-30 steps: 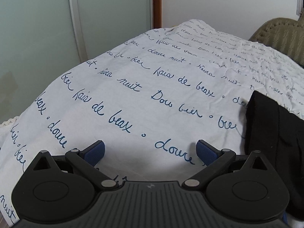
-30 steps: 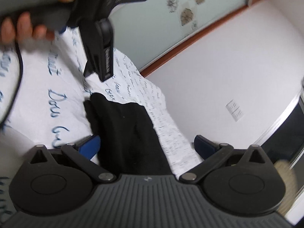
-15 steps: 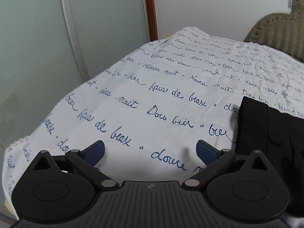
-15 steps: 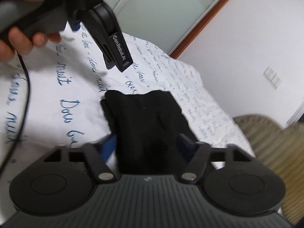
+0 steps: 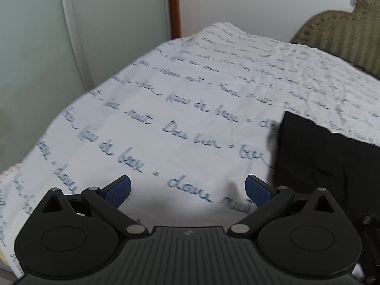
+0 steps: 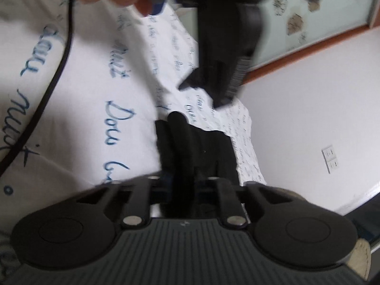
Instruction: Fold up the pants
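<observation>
The black pants (image 5: 327, 163) lie folded into a compact stack on the white bedsheet with blue script (image 5: 190, 118), at the right of the left wrist view. My left gripper (image 5: 187, 190) is open and empty, hovering over the sheet to the left of the pants. In the right wrist view the pants (image 6: 197, 147) run into my right gripper (image 6: 184, 185), whose jaws are closed on the near edge of the fabric. The left gripper's body (image 6: 225, 47) and the hand holding it hang above the pants in that view.
A frosted glass sliding door (image 5: 83, 35) with a wooden frame (image 5: 174, 7) stands past the bed's far left edge. An olive padded headboard or chair (image 5: 339, 35) is at the back right. A black cable (image 6: 47, 87) trails across the sheet. A white wall with a socket (image 6: 330, 159) is right.
My right gripper has closed on the near edge of the pants, from wide open a second ago. My left gripper has pulled back and risen, staying open.
</observation>
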Tool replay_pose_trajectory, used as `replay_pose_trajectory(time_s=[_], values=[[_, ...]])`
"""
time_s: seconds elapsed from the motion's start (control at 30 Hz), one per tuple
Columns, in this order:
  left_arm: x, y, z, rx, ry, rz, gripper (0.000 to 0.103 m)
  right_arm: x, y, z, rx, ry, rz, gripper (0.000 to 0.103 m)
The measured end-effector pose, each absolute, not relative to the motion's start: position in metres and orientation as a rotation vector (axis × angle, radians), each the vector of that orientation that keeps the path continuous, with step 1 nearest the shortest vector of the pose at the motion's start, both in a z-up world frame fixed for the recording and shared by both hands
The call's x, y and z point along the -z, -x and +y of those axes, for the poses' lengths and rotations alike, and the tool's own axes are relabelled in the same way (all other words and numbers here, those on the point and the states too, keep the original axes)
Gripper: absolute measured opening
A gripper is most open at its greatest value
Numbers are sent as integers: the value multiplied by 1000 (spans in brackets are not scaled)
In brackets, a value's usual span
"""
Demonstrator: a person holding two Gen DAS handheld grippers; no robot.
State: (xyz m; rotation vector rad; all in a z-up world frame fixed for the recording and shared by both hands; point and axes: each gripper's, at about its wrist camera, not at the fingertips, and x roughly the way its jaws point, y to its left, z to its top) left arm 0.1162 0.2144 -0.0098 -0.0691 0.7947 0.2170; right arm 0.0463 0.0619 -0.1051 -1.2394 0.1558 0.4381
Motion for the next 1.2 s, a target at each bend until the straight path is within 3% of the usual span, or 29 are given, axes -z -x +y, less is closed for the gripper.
replay_pose_trajectory(time_s=[0.1, 0.27, 0.4, 1.03, 1.07, 1.13, 1.2], values=[[7, -115, 222, -164, 165, 801, 103, 97, -47, 55, -464, 1141, 161, 9], [17, -125, 252, 70, 585, 862, 103, 48, -77, 14, -590, 604, 362, 8], [24, -139, 247, 136, 656, 911, 103, 29, -90, -17, -651, 330, 434, 8], [57, -225, 202, 287, 991, 954, 101, 6, -102, -52, -699, 55, 428, 9], [57, -228, 201, 284, 986, 956, 97, 6, -101, -53, -701, 47, 429, 9], [54, -231, 196, 287, 937, 973, 53, 6, -100, -53, -703, 42, 429, 9], [52, -231, 191, 262, 845, 995, 30, 7, -98, -52, -700, 51, 426, 9]])
